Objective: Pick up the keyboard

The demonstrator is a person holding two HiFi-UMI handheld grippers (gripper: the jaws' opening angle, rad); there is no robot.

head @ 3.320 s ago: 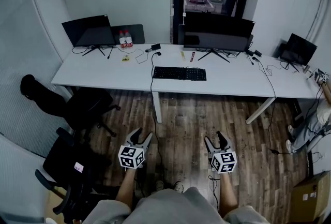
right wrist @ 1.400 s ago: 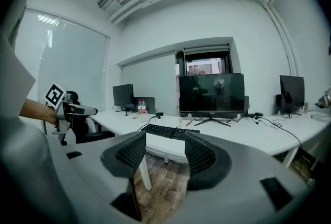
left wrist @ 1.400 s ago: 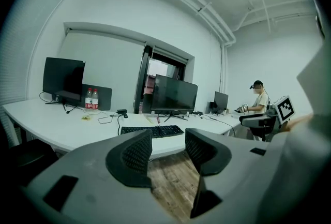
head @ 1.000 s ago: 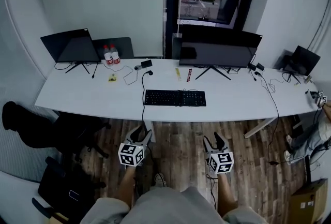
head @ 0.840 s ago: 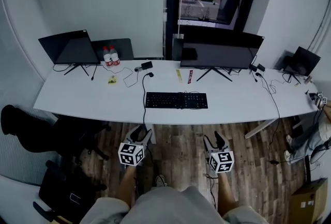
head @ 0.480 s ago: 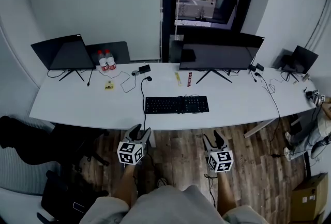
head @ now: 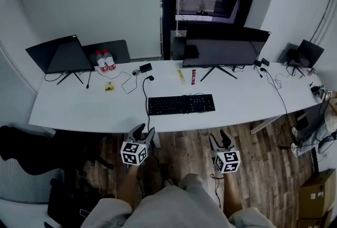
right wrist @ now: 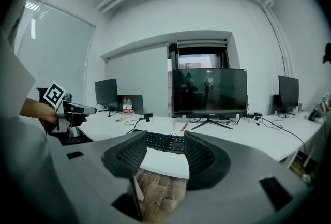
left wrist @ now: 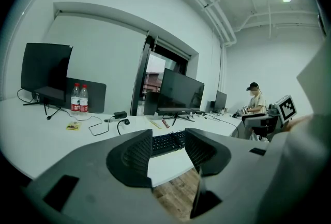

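A black keyboard (head: 181,104) lies flat on the long white desk (head: 79,111), near its front edge, with a cable running back from its left end. My left gripper (head: 140,130) hangs open over the wooden floor just in front of the desk edge, below the keyboard's left end. My right gripper (head: 223,138) is open too, below the keyboard's right end. Both are empty and apart from the keyboard. The keyboard (left wrist: 168,140) shows between the jaws in the left gripper view, and the keyboard (right wrist: 164,142) likewise in the right gripper view.
A large monitor (head: 225,46) stands behind the keyboard. A second monitor (head: 54,55) and two bottles (head: 103,61) sit at the left, a small screen (head: 304,53) at the right. Cables cross the desk. Black chairs (head: 31,142) stand at the left. A person (left wrist: 256,104) sits at the far right.
I have come closer to the desk: it and the keyboard now sit lower and larger in the head view, and both grippers stand nearer its front edge. The jaws stayed open.
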